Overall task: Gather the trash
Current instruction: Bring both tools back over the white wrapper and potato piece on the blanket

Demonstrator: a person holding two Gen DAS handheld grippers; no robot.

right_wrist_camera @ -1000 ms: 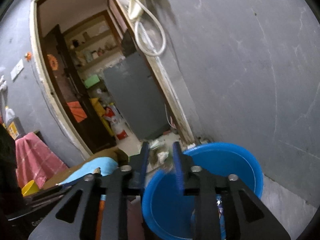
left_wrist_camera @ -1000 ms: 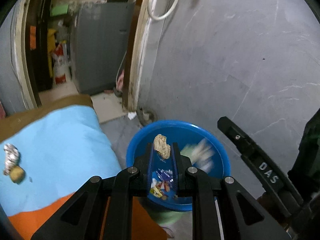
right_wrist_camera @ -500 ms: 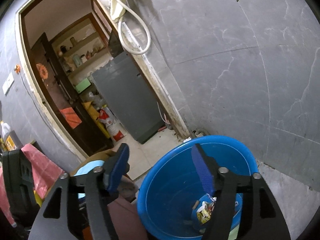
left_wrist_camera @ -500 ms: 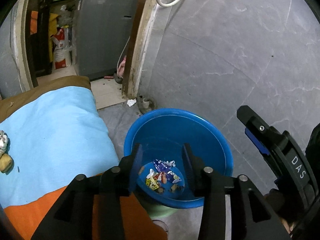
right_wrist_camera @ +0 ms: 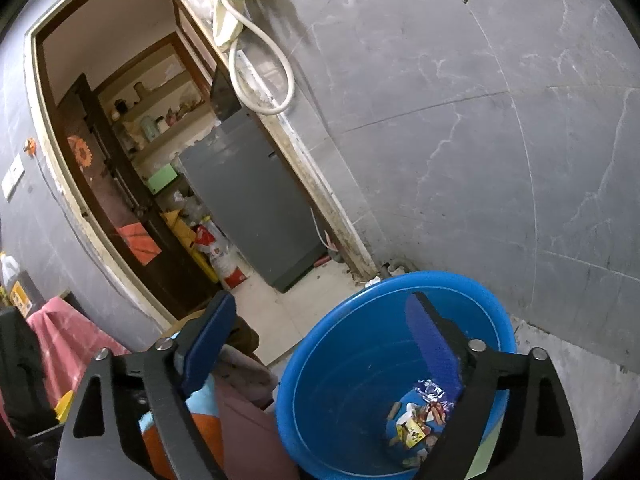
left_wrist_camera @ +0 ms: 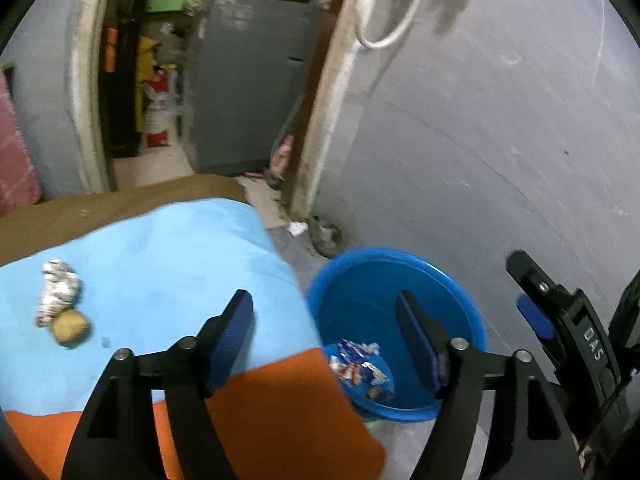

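A blue tub stands on the floor by the grey wall; it also shows in the right wrist view. Wrappers lie on its bottom, seen also in the right wrist view. My left gripper is open and empty, over the edge between the cloth and the tub. My right gripper is open and empty above the tub's left rim. On the light blue cloth lie a crumpled white paper and a brown lump, left of my left gripper.
An orange cloth covers the near part of the surface. A doorway opens behind onto a grey cabinet and shelves. A white hose and glove hang on the wall. A pink cloth is at left.
My left gripper opened and dropped the brown piece into the tub, then swung left towards the cloth. My right gripper opened wide over the tub and let its scrap go.
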